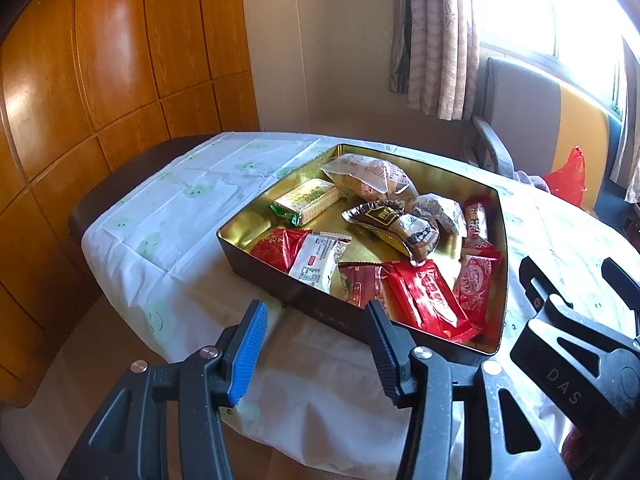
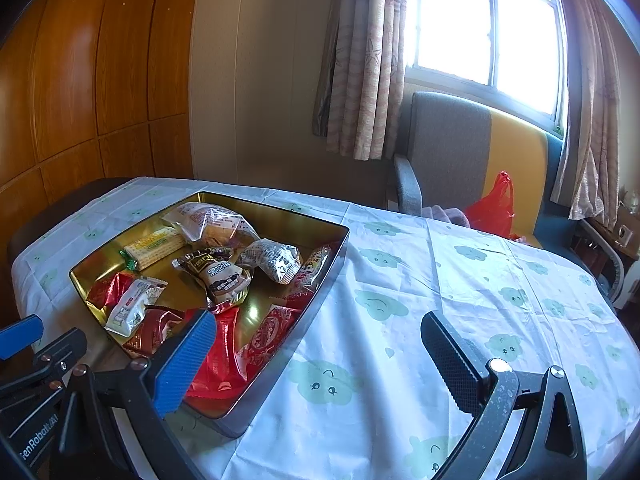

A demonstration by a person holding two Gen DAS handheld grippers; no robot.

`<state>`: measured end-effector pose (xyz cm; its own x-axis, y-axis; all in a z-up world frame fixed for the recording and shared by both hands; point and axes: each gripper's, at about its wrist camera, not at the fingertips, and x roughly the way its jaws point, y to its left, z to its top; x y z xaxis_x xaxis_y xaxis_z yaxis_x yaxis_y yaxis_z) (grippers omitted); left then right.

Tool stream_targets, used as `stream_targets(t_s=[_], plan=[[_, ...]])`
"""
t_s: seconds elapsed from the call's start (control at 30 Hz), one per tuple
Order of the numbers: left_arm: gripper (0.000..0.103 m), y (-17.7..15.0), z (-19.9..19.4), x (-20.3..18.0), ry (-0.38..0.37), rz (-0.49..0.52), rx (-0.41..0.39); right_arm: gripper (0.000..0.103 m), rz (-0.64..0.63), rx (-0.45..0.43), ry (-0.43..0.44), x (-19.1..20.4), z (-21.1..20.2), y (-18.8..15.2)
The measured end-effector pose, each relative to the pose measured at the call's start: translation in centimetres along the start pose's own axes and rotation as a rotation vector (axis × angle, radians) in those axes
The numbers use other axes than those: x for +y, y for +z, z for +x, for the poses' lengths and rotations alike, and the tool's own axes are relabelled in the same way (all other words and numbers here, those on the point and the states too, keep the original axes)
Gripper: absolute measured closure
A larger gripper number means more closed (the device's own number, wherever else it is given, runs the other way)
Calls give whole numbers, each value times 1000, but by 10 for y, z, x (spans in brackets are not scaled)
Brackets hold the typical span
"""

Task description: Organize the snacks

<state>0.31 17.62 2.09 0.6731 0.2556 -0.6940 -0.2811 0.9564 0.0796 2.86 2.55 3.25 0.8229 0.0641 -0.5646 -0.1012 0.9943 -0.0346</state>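
A dark tin with a gold inside (image 1: 248, 258) (image 2: 320, 292) sits on the clothed table. It holds several wrapped snacks: red packets (image 1: 428, 300) (image 2: 224, 356), a white packet (image 1: 316, 264) (image 2: 130, 308), a yellow cracker pack (image 1: 310, 200) (image 2: 154, 246), a brown-wrapped cake (image 1: 396, 228) (image 2: 220, 276) and clear bread bags (image 1: 368, 176) (image 2: 212, 220). My left gripper (image 1: 316, 344) is open and empty, just short of the tin's near wall. My right gripper (image 2: 316, 364) is open and empty, over the tin's near right corner; it also shows in the left wrist view (image 1: 576, 304).
A white tablecloth with green cloud prints (image 2: 460, 280) (image 1: 192, 208) covers the table. A grey and yellow chair (image 2: 452, 152) with a red plastic bag (image 2: 492, 208) stands behind it under the window. A wooden wardrobe (image 1: 100, 80) is at the left.
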Motion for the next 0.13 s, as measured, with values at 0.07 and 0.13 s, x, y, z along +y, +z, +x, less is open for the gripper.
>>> stream_targets(t_s=[0.07, 0.13], plan=[[52, 0, 0, -1, 6, 5, -4, 0, 2, 0, -2, -1, 0, 0], [52, 0, 0, -1, 6, 5, 0, 0, 5, 0, -6, -3, 0, 0]])
